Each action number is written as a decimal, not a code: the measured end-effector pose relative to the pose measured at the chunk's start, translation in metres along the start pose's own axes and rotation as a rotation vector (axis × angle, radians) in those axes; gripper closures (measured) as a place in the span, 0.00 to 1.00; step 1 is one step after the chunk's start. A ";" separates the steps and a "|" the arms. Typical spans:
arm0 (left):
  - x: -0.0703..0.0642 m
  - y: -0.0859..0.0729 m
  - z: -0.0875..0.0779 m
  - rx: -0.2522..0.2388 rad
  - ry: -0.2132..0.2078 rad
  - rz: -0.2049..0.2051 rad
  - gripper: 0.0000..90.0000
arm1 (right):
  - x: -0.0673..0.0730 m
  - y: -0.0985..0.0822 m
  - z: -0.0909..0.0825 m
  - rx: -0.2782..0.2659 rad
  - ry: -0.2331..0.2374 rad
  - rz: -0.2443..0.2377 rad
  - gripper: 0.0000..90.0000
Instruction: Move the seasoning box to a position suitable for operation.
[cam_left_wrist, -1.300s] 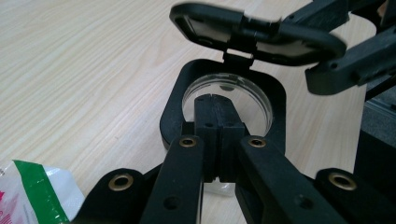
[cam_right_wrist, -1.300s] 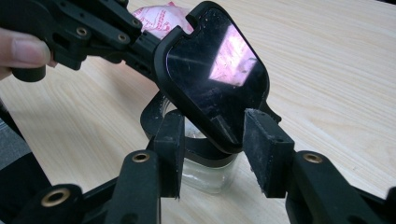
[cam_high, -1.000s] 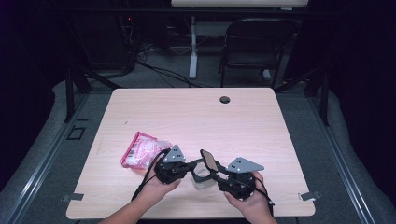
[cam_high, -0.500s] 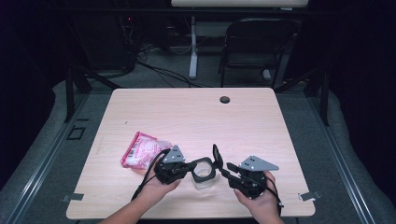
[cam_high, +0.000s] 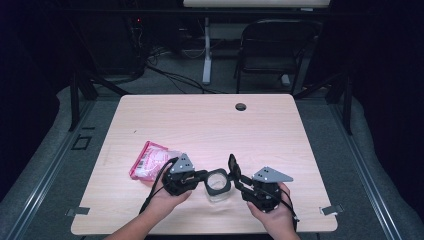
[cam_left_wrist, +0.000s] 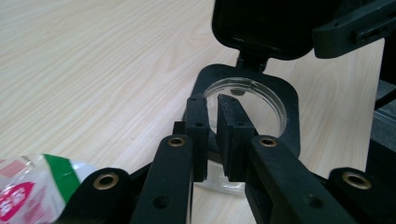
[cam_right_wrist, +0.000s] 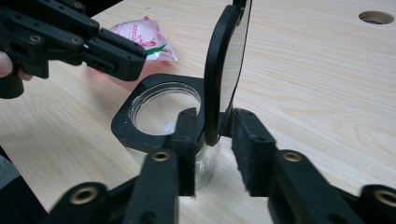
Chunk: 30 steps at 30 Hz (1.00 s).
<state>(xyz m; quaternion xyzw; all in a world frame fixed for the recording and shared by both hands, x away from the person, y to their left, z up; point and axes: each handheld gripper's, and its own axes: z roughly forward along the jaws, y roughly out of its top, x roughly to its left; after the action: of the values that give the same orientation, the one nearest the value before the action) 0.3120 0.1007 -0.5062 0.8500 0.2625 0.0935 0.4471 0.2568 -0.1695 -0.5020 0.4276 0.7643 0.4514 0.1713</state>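
Opening the hinged lid of a small clear jar near the front edge of the table

The jar (cam_high: 218, 183), clear with a black square collar, stands on the wooden table (cam_high: 210, 125) between the two hands, and its black lid (cam_right_wrist: 223, 70) stands nearly upright on its hinge. The left gripper (cam_left_wrist: 214, 105) has its jaws almost together on the near rim of the collar; they have just been opening a little, so the hold seems loose. The right gripper (cam_right_wrist: 215, 122) has the lower part of the lid between its jaws, which have just been closing; a small gap shows on the far side, so a firm grip is not sure. A pink snack packet (cam_high: 150, 160) lies just beside the left hand. The step in hand looks like the lid opening, almost finished. The next move probably needs the jar kept steady while the lid is released or pushed fully back.
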 end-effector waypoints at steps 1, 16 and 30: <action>0.000 0.000 0.000 0.000 0.000 0.000 0.91 | 0.000 0.000 0.000 0.000 0.000 0.000 0.81; 0.016 -0.012 -0.029 -0.035 0.098 -0.068 0.85 | -0.023 0.014 0.014 -0.040 0.005 0.043 0.94; 0.049 -0.035 -0.077 -0.084 0.241 -0.158 0.66 | -0.041 0.014 0.019 -0.008 0.075 0.068 0.80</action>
<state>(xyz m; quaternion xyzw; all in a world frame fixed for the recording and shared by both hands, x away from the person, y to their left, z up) 0.3101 0.1973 -0.4929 0.7899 0.3764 0.1699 0.4534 0.3000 -0.1891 -0.5055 0.4354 0.7533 0.4757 0.1291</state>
